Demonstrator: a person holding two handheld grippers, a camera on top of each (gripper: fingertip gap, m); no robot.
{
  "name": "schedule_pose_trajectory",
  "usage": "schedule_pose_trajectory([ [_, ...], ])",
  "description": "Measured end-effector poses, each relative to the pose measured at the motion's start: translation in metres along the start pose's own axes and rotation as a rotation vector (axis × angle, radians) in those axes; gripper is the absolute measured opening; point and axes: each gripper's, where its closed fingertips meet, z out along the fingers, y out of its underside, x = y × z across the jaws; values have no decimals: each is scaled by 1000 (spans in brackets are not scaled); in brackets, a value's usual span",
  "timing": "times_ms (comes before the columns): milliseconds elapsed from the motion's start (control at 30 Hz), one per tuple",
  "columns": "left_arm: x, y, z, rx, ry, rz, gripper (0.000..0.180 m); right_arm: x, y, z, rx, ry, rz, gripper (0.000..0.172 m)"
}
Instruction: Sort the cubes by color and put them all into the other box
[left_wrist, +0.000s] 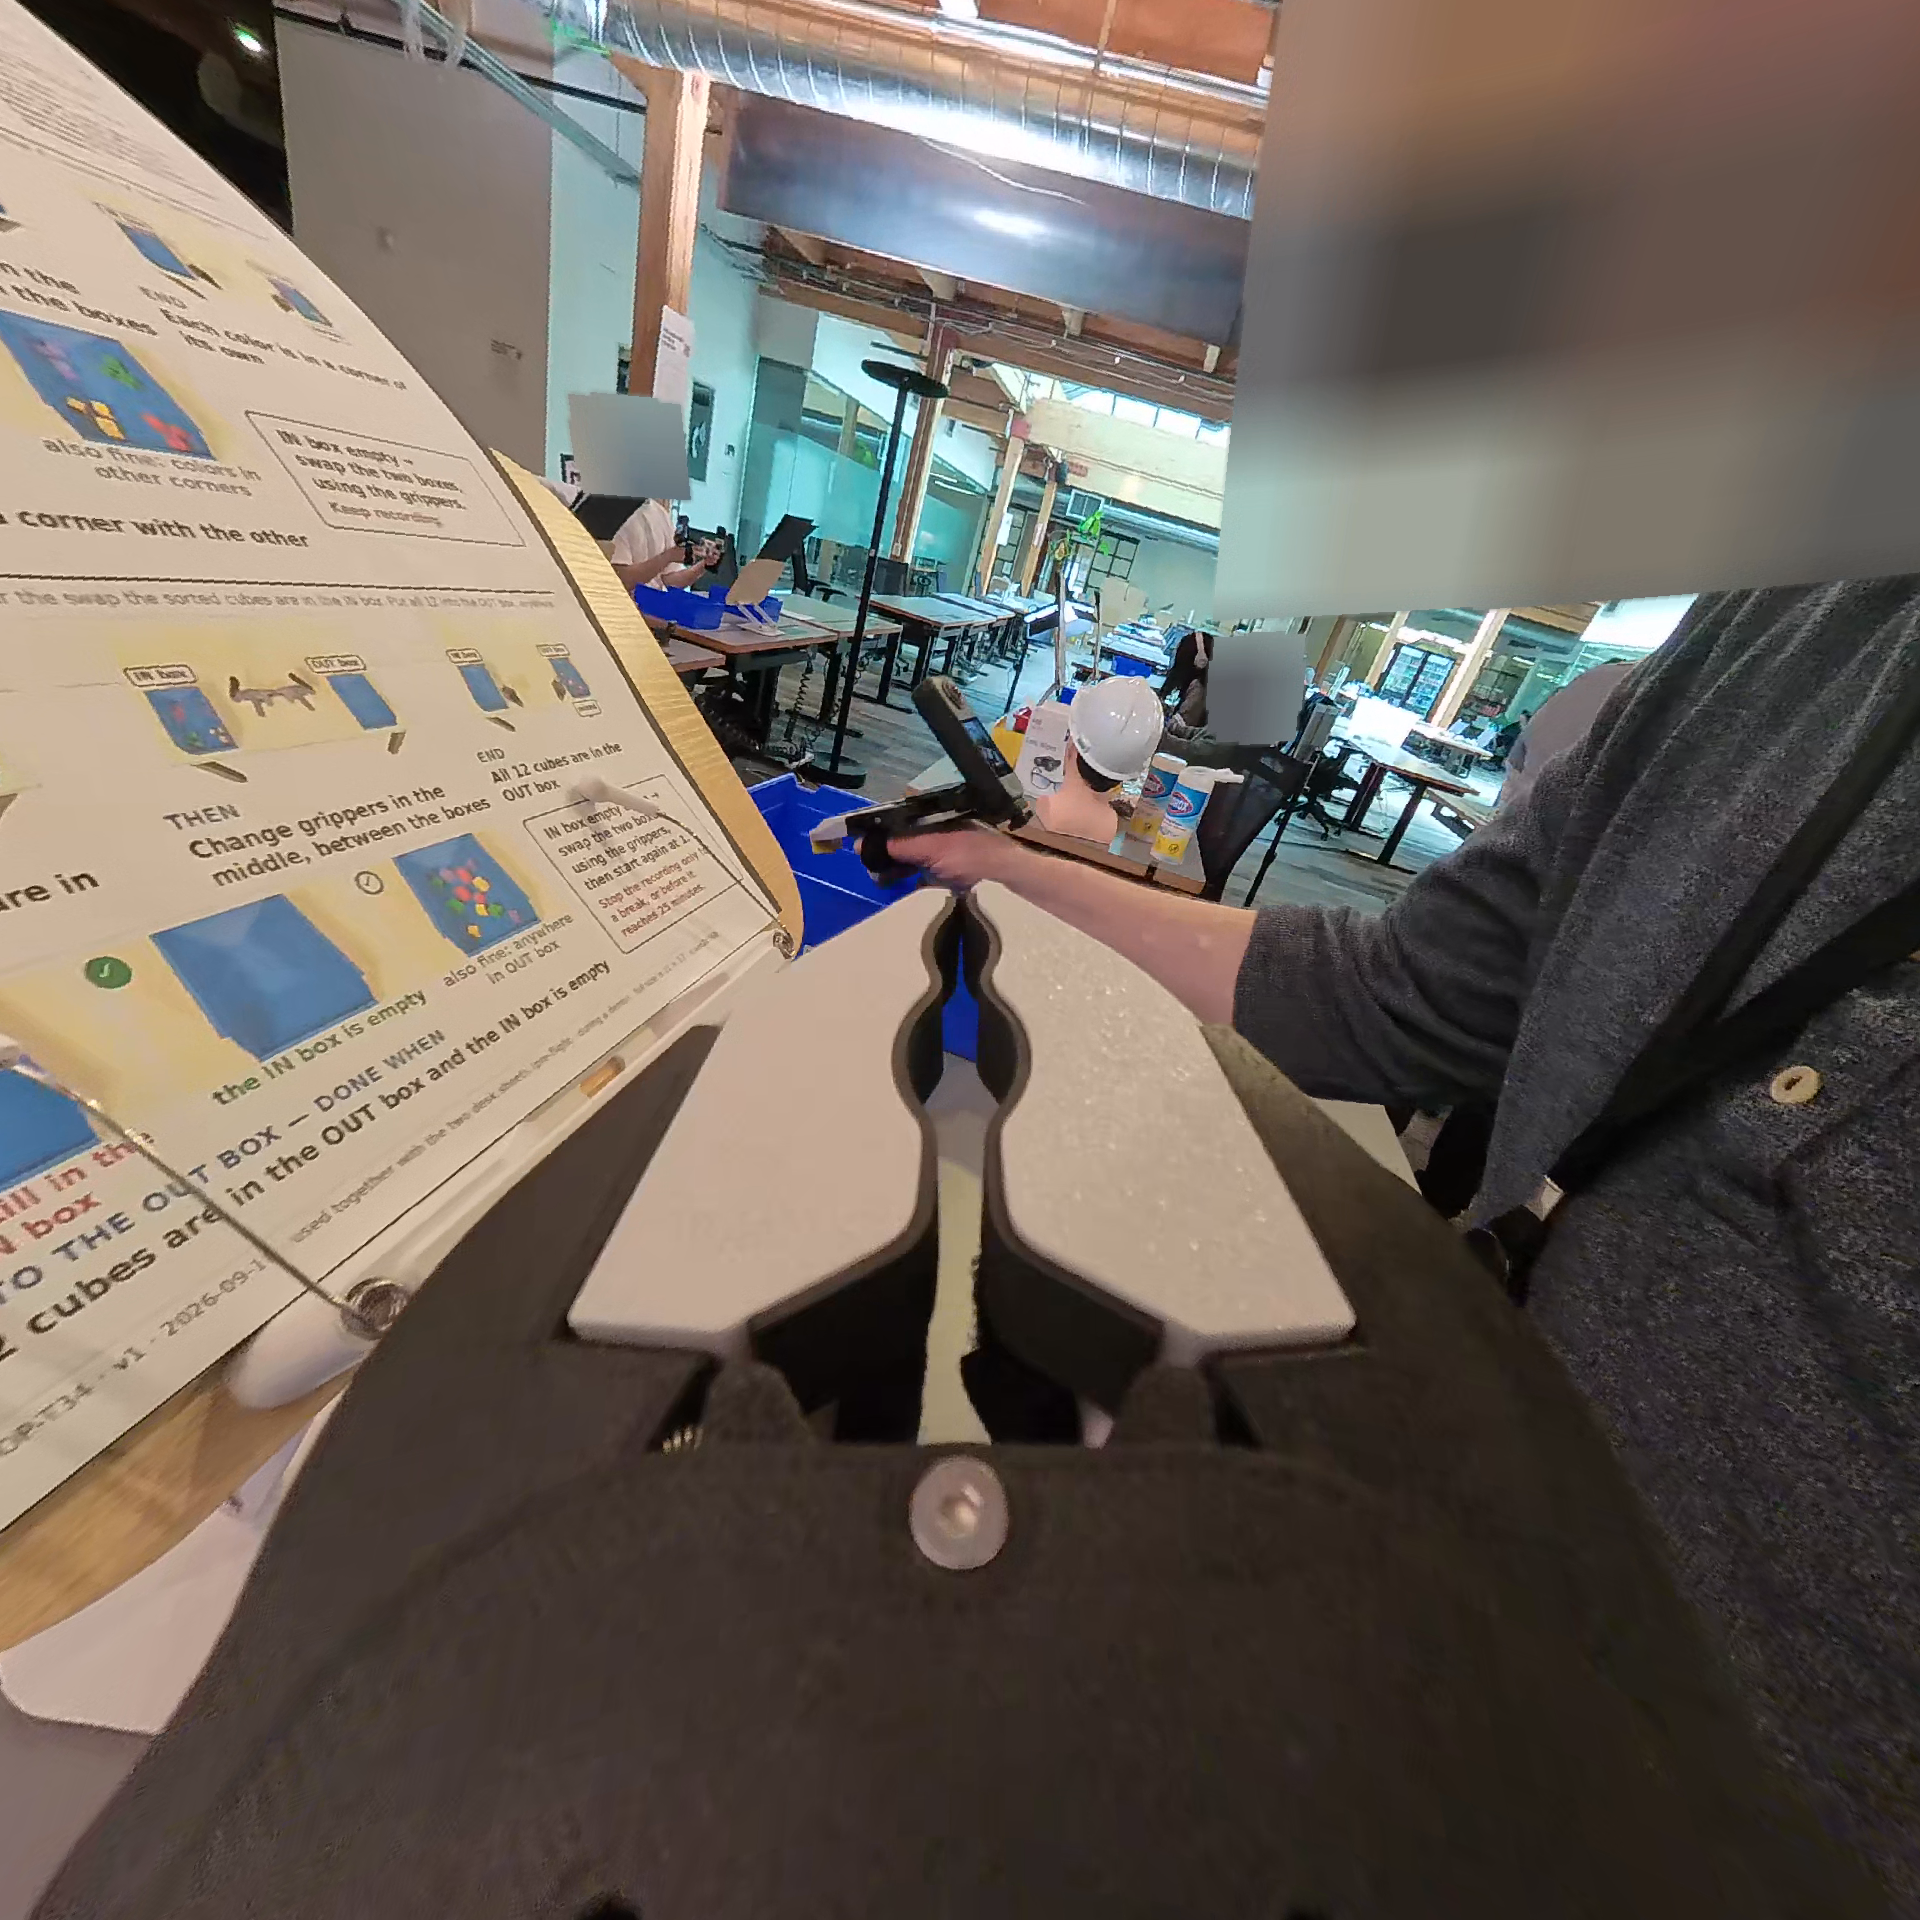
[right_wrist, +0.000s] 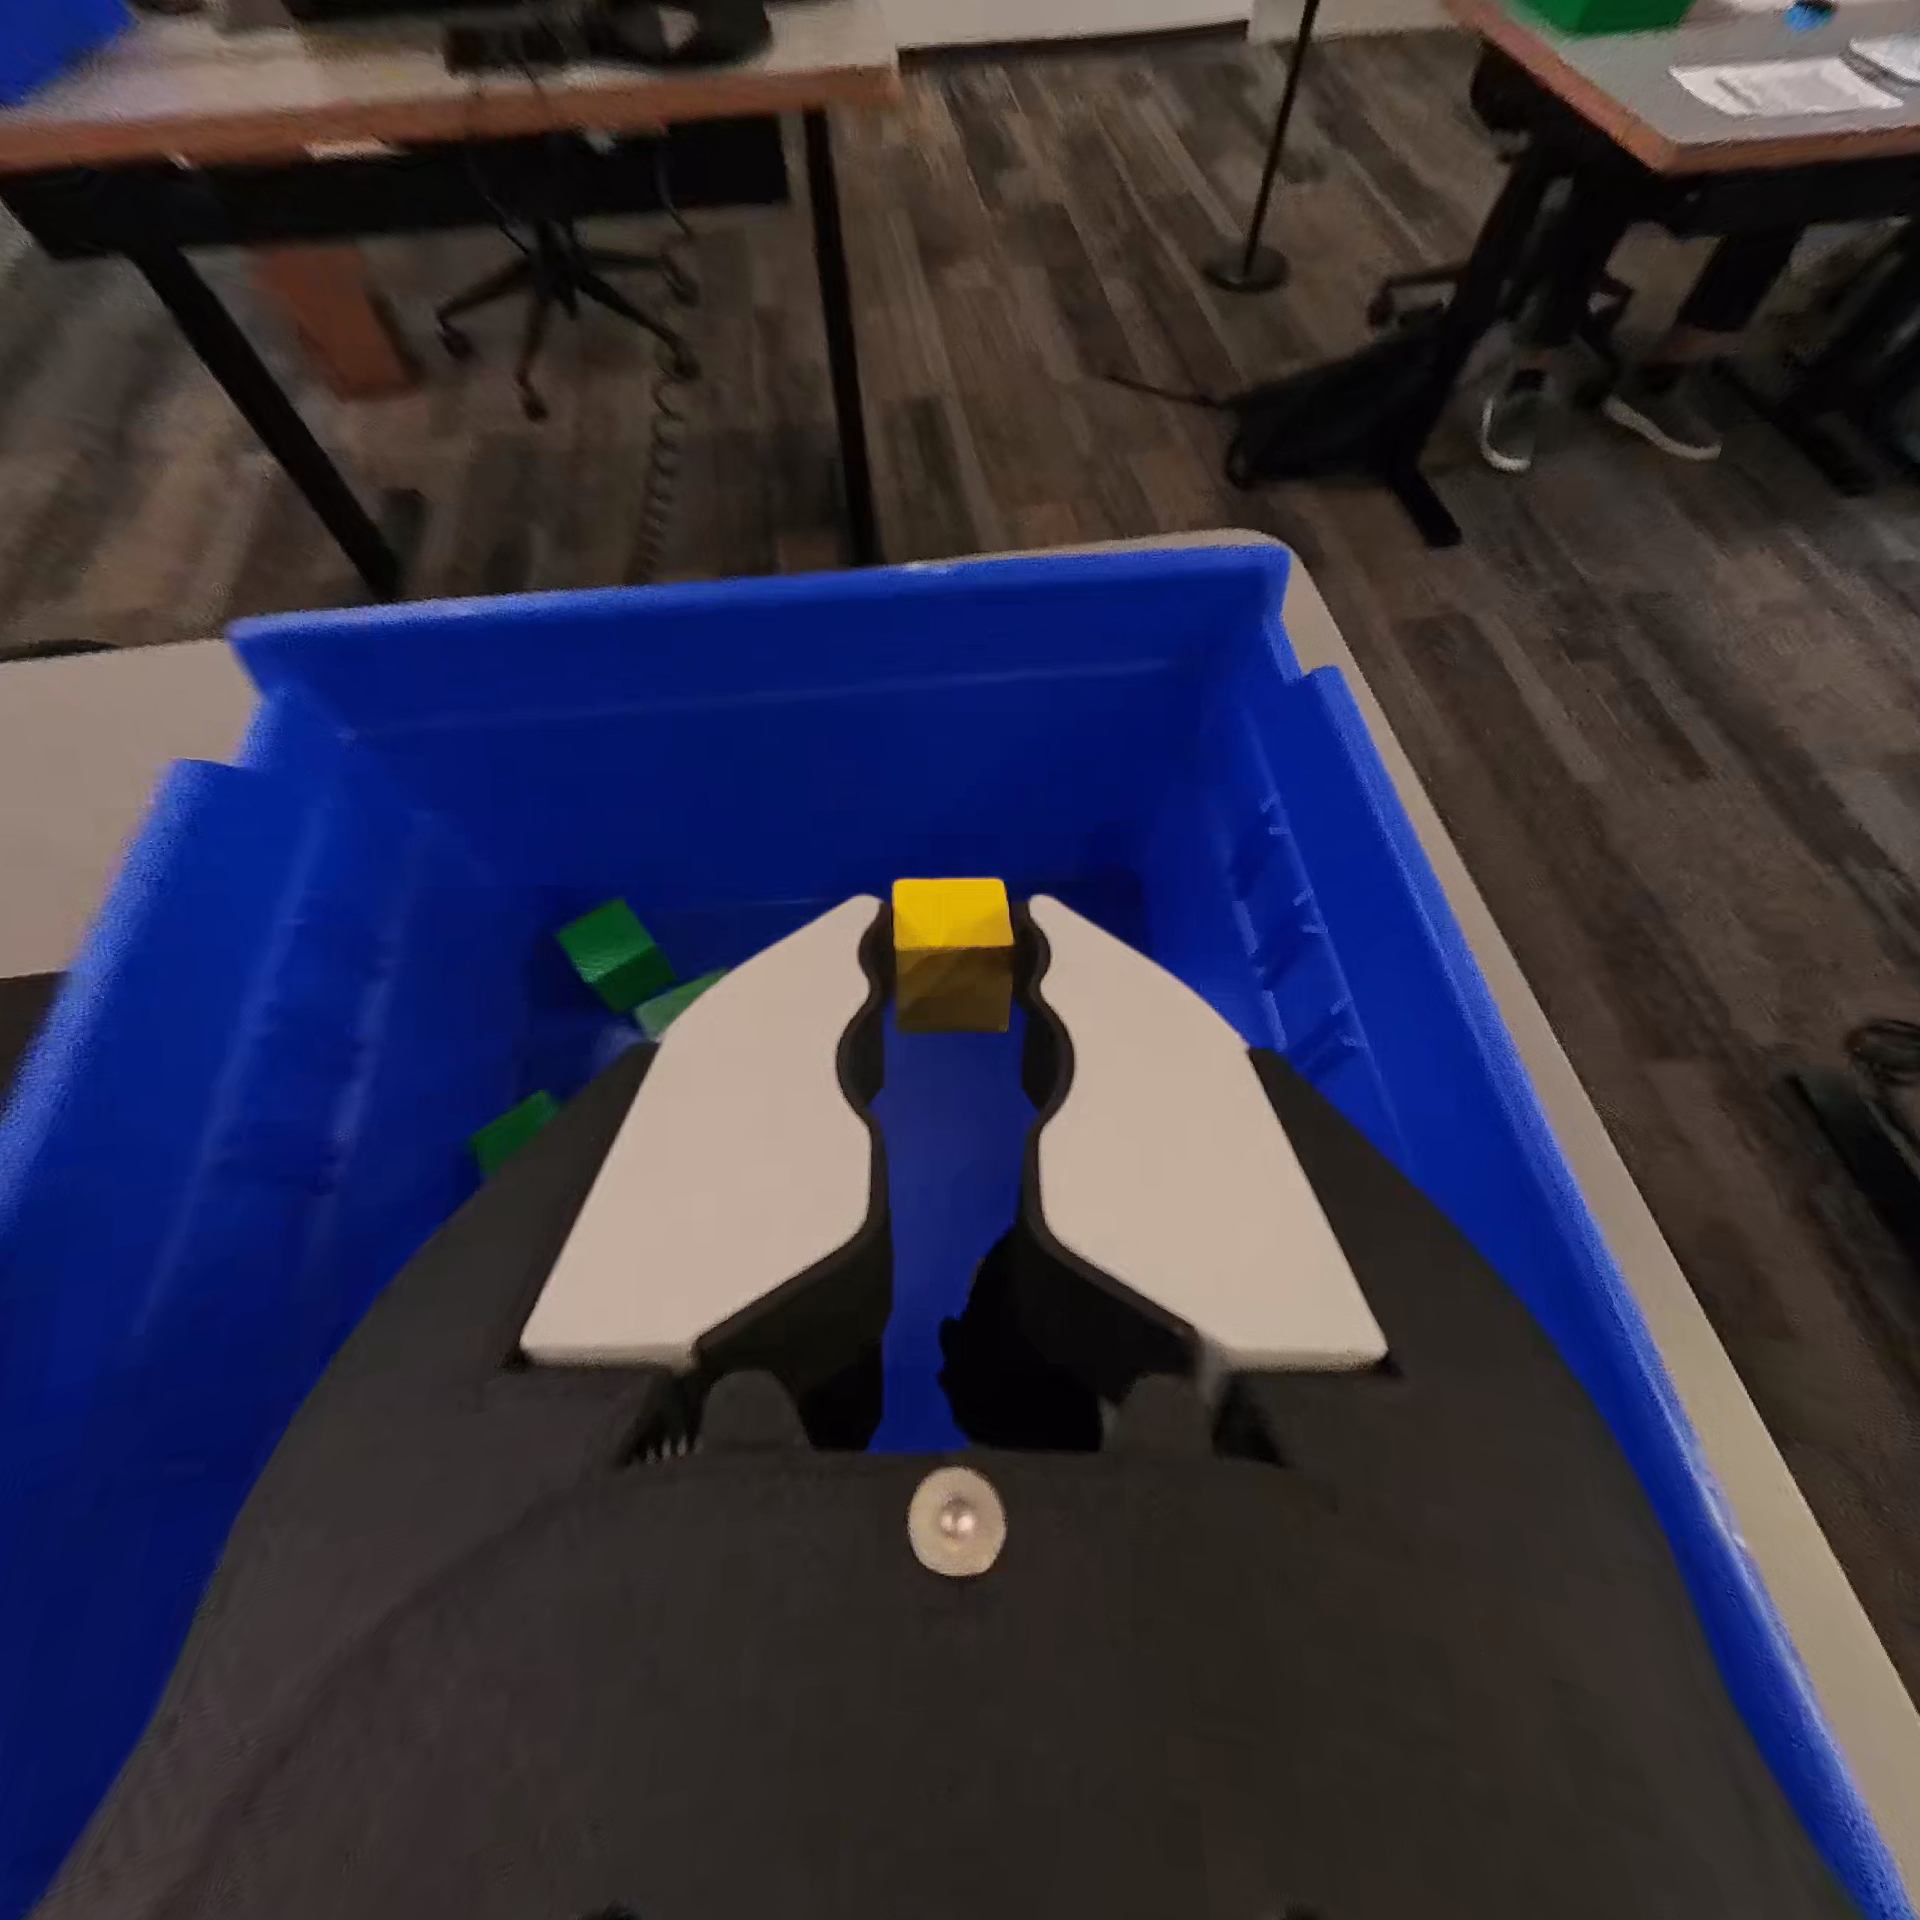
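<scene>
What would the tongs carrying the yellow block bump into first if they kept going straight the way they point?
Probably the blue box's far wall or the floor at its foot, just beyond the yellow cube clamped in the right tongs. Depth is hard to judge. The green cubes lie off to the left.

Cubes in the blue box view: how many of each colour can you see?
Yellow: 1, held in the right gripper
Green: 3, lying in the box
Total: 4
</scene>
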Motion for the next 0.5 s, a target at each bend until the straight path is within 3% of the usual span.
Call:
schedule_pose_trajectory([
  [233,-7,-1,-16,7,-51,-4,0,17,35,42,-193,82,-62,23],
  [433,-9,0,-26,-3,-75,-4,0,23,55,51,-306,103,-101,24],
  [500,-10,0,-29,-10,-77,-5,0,21,59,50,-351,99,-119,34],
])
